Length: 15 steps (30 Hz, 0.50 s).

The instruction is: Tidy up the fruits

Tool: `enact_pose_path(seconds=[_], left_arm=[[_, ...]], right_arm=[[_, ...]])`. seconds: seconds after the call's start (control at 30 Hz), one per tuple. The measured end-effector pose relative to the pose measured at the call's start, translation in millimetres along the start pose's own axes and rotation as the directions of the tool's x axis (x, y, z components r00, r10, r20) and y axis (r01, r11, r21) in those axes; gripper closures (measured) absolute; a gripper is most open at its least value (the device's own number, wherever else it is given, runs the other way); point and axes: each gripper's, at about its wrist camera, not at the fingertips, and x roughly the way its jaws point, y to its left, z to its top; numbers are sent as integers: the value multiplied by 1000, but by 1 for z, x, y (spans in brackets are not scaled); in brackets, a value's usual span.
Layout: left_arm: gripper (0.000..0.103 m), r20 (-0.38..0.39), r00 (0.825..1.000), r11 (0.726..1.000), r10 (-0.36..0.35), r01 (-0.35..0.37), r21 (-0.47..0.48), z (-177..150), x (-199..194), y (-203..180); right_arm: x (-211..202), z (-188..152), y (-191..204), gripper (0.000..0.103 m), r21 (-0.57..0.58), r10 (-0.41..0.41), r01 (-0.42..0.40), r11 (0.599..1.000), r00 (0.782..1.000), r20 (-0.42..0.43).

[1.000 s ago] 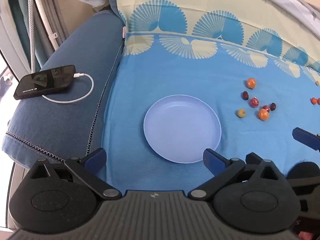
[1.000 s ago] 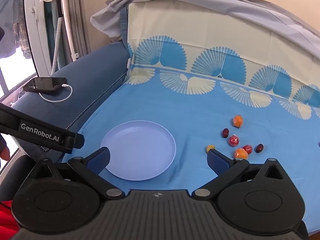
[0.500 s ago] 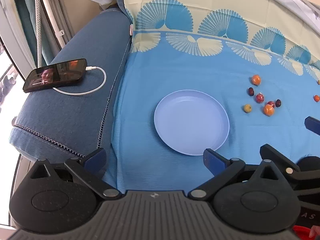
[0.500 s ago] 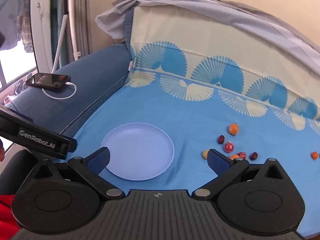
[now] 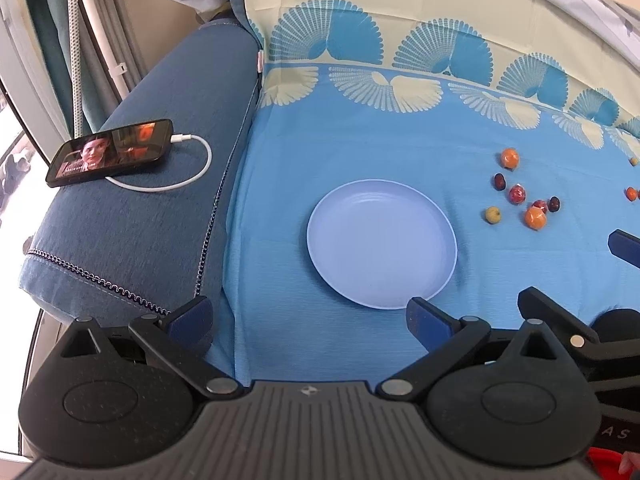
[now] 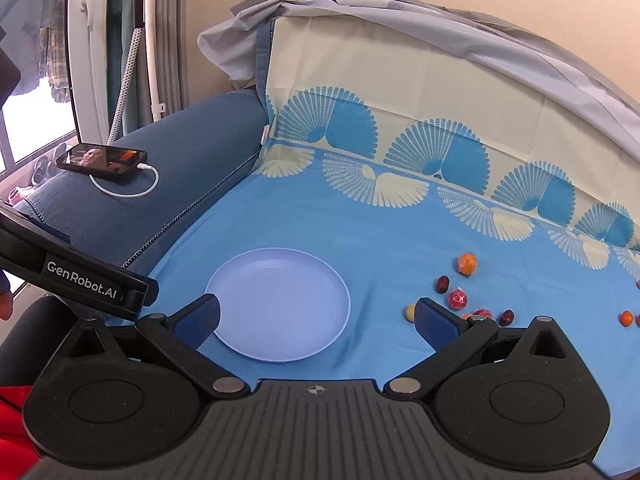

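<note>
A pale blue plate (image 5: 382, 242) lies empty on the blue cloth; it also shows in the right wrist view (image 6: 280, 304). Several small fruits lie to its right: an orange one (image 5: 510, 158), a dark one (image 5: 499, 181), a red one (image 5: 517, 194), a yellow one (image 5: 493, 214) and another orange one (image 5: 535, 218). In the right wrist view the same cluster shows around the red fruit (image 6: 458, 299). My left gripper (image 5: 306, 316) is open and empty, near the plate's front edge. My right gripper (image 6: 316, 316) is open and empty, over the plate's front.
A phone (image 5: 110, 152) with a white charging cable (image 5: 192, 168) lies on the dark blue sofa arm (image 5: 140, 220) at the left. The patterned cloth rises up the sofa back (image 6: 400, 100). More fruits lie far right (image 5: 631, 193).
Both grippers have pulled back and risen a little; the plate and fruits look smaller and farther. The phone screen now shows a picture. Nothing was grasped.
</note>
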Motion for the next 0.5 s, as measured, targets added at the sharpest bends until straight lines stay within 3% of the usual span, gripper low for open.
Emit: enact_pose_path(seconds=[0.5], left_arm=[[0, 9, 1000, 1000, 2, -2, 10, -1, -4, -1]], right_arm=[[-2, 0, 1, 0, 4, 7, -7, 1000, 1000, 2]])
